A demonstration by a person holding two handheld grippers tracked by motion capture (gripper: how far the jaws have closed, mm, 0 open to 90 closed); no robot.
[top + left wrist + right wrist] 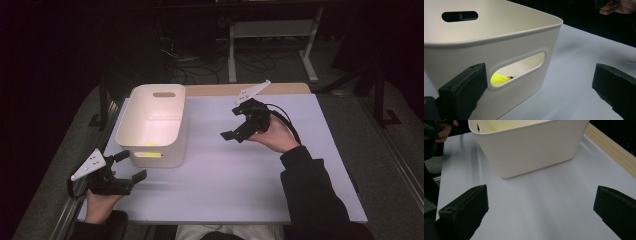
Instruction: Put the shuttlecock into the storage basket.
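Note:
A white plastic bin (155, 122) with handle slots stands on the left half of the pale table top (225, 175). Something small and yellow (499, 79) lies inside it, seen through the near handle slot (148, 154). My left gripper (131, 166) is held low at the table's front left corner, open and empty, its jaws facing the bin's near wall (506, 47). To the right of the bin, my right gripper (231, 123) hovers above the table, also open and empty. It looks toward the bin's side wall (531, 147).
A wooden strip (609, 147) edges the table's far side. Beyond it on the dark floor are a white stand (270, 30) and loose cables (200, 70). A black frame post (102, 100) rises left of the bin. The person's other hand (444, 127) shows past the bin.

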